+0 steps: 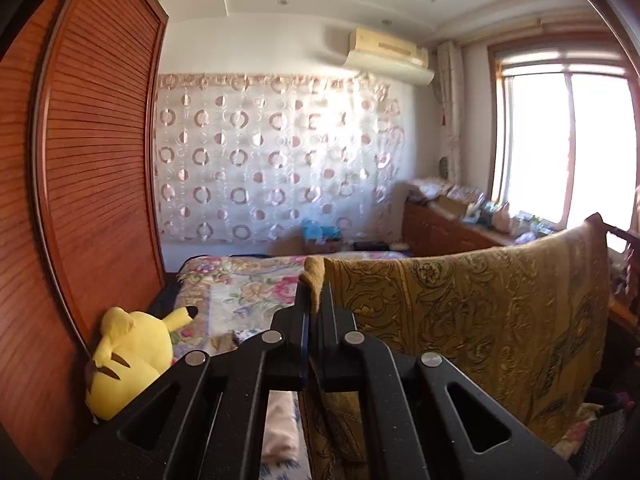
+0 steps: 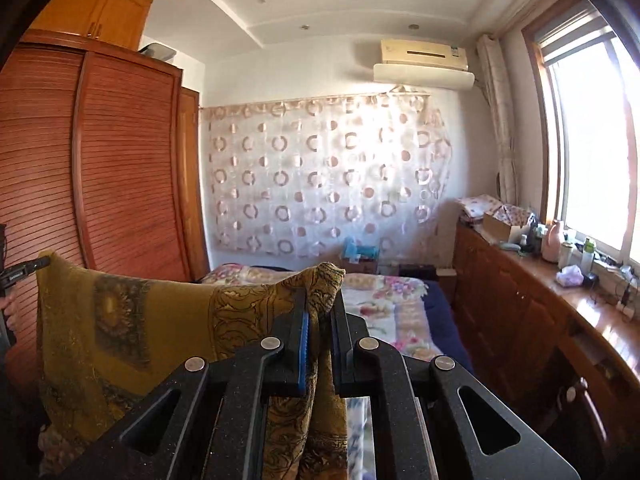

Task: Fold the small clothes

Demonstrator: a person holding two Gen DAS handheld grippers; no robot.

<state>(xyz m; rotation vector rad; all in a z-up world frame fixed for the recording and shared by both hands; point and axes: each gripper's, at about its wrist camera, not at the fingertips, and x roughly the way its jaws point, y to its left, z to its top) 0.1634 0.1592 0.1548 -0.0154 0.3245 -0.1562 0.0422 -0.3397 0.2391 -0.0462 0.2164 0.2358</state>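
Observation:
A mustard-yellow cloth with a dark ornamental pattern (image 1: 480, 320) hangs stretched in the air between my two grippers, above the bed. My left gripper (image 1: 315, 300) is shut on one top corner of the cloth, which pokes up between the fingers. The cloth spreads to the right in the left wrist view. My right gripper (image 2: 320, 304) is shut on the other top corner of the cloth (image 2: 132, 320), which spreads to the left there. The left gripper's tip (image 2: 28, 268) shows at the far left edge of the right wrist view.
A bed with a floral cover (image 1: 240, 288) lies below. A yellow plush toy (image 1: 128, 356) sits at the bed's left by a brown louvred wardrobe (image 1: 92, 160). A wooden counter with clutter (image 2: 560, 280) runs under the window on the right.

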